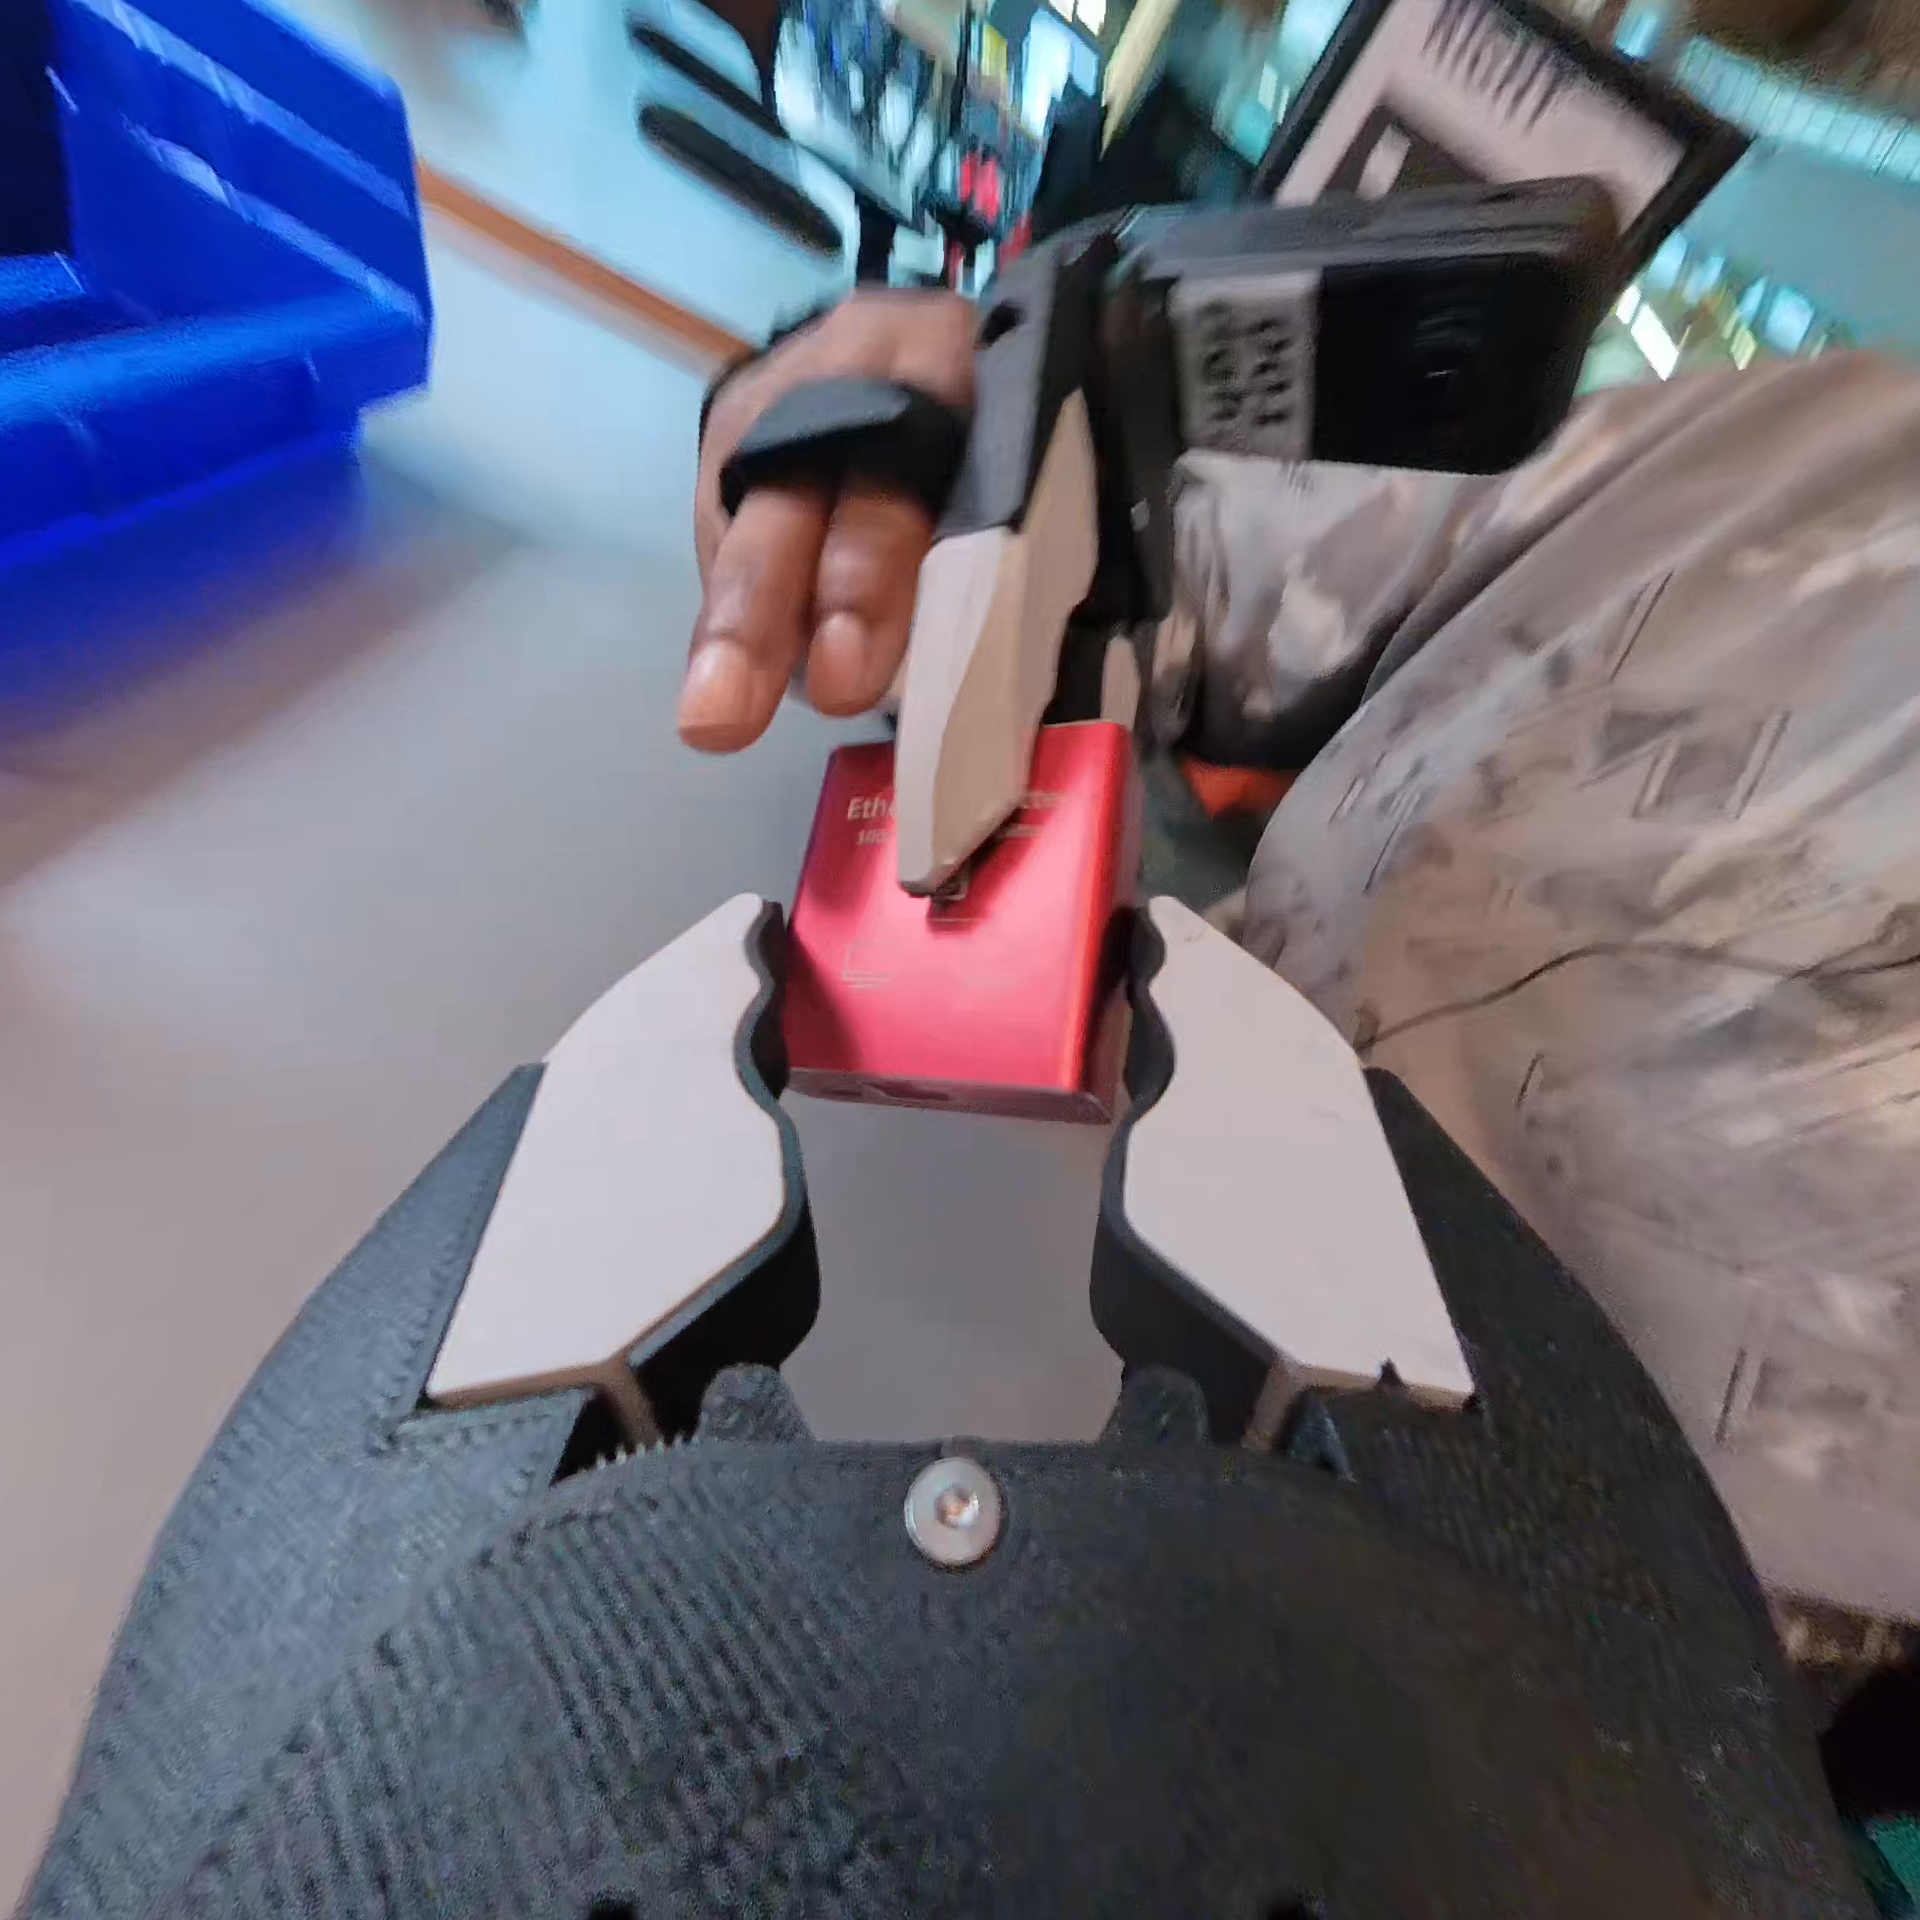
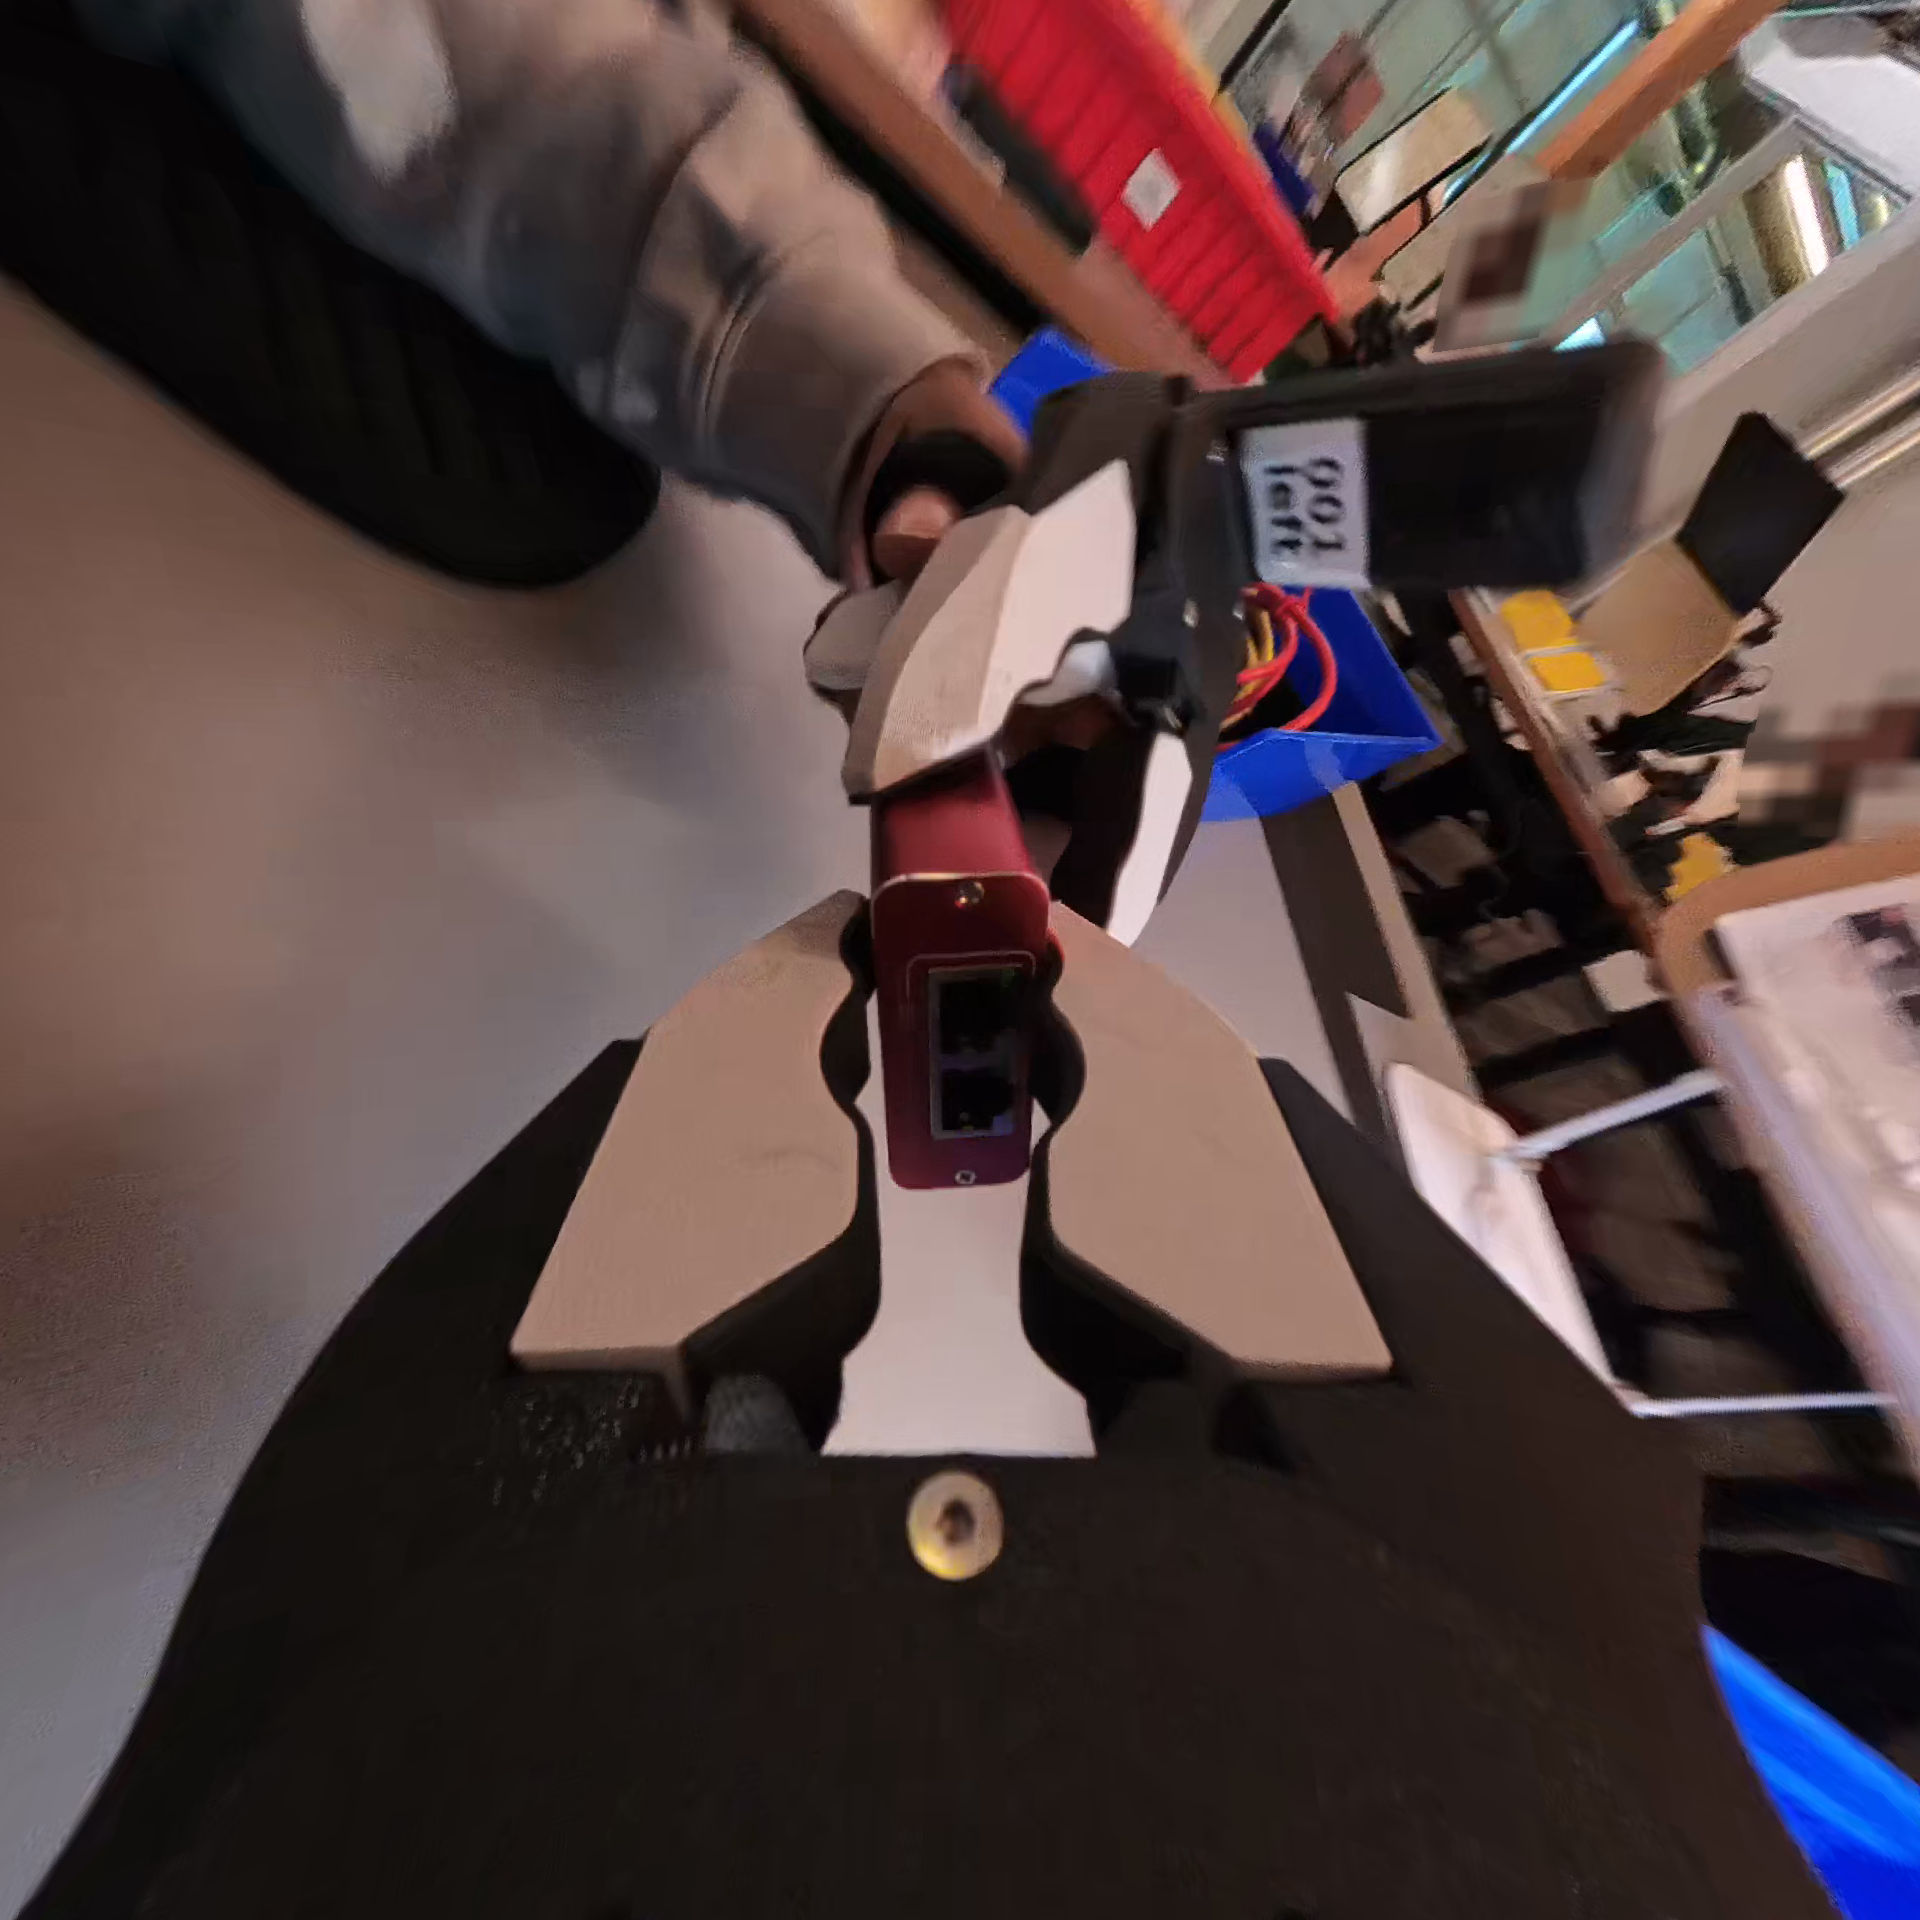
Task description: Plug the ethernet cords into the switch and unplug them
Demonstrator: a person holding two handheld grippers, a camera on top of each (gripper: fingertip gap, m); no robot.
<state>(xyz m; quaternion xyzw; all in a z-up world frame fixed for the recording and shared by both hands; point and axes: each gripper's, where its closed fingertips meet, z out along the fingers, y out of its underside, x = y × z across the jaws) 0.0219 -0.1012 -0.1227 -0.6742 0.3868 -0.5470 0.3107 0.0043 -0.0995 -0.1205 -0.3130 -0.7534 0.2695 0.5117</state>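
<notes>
Two hand-held tools grip one small red metal ethernet switch (image 1: pixel 951 966) at once, lifted clear of the pale grey tabletop (image 1: pixel 312 883). At the centre of the left wrist view, the left tool (image 1: pixel 951 997) is closed on the switch's side walls near one end, while the right tool (image 1: pixel 956 831) comes down from the upper middle of the frame, one grey finger lying across the switch's broad top face. In the right wrist view the right tool (image 2: pixel 956 1039) pinches the narrow faceplate end, two stacked empty ports (image 2: pixel 975 1060) facing the camera, and the left tool (image 2: pixel 997 727) clamps the far end at upper centre. The doubled hold looks like a handover or a re-orienting of the switch, probably to steady the ports for plugging. No ethernet cords appear in either view, so the plugging seems not yet begun. A person's bare hand (image 1: pixel 790 561) and grey sleeve (image 2: pixel 727 291) work the tools. Motion blur smears the blue plastic bins (image 1: pixel 187 312) at upper left and the cluttered shelving behind; the switch's far end is hidden by the tool fingers.
</notes>
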